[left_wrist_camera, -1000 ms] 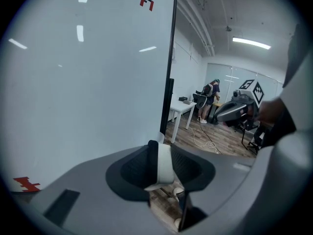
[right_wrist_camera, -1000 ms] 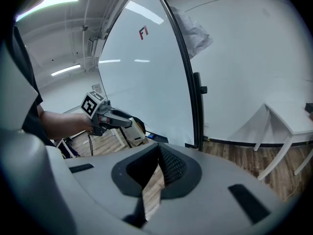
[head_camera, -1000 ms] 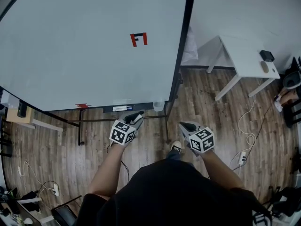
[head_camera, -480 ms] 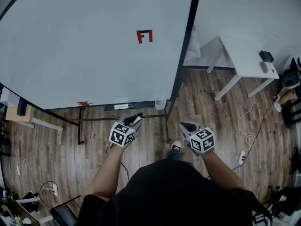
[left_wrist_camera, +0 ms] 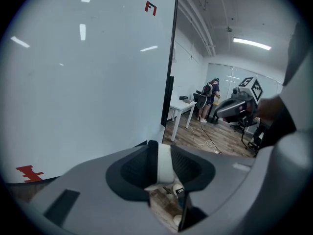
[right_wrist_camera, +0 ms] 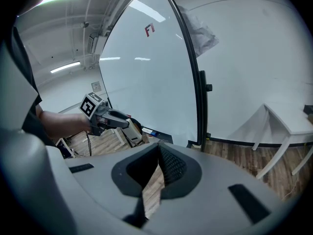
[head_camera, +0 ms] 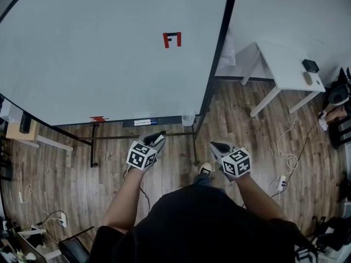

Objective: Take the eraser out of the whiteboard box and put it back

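Note:
A big whiteboard (head_camera: 109, 53) on a black stand fills the head view. A small translucent box (head_camera: 187, 119) sits at the right end of its bottom ledge. My left gripper (head_camera: 158, 137) hangs just below that ledge, left of the box, shut on a white eraser (left_wrist_camera: 165, 163). The eraser stands upright between the dark pads. My right gripper (head_camera: 218, 146) is lower right of the box, over the wood floor. Its jaws meet at the tips (right_wrist_camera: 157, 153) with nothing between them. From the right gripper view, the left gripper (right_wrist_camera: 128, 126) shows beside the board.
A white table (head_camera: 285, 64) with a small black item (head_camera: 310, 64) stands to the right. Cables and a power strip (head_camera: 283, 183) lie on the floor. The board's stand legs (head_camera: 93, 147) run below the ledge. A person (left_wrist_camera: 211, 89) stands far off by desks.
The whiteboard has slid up and to the right in the head view. The gap between its bottom ledge and my left gripper has widened a little. The right gripper has stayed put.

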The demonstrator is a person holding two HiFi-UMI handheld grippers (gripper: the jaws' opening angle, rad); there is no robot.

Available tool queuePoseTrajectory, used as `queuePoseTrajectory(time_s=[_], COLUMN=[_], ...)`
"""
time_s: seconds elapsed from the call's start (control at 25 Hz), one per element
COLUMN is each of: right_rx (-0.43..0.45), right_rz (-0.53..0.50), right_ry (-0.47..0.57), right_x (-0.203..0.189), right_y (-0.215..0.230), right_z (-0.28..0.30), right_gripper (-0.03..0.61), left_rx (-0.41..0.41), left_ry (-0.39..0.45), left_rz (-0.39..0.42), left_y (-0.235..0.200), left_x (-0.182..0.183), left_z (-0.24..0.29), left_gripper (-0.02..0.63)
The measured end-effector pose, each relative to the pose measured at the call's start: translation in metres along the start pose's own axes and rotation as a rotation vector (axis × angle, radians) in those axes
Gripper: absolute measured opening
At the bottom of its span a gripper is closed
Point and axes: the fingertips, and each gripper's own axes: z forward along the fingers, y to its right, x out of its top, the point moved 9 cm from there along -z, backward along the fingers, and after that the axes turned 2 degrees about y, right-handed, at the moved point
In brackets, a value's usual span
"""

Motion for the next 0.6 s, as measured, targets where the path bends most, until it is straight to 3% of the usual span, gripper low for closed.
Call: queuePoseTrajectory(time_s=[0.6], right_rx=[-0.007], right_rz=[0.016], right_ry=[-0.01], right_x=[-0.0052], right_y=[0.0069], right_z=[-0.0036], right_gripper=[-0.003], left_rx=[-0.006], left_ry=[-0.006], left_rz=[0.002], left_y=[0.0028], left_x=[0.0036], left_z=[0.0073], left_gripper=[0.147])
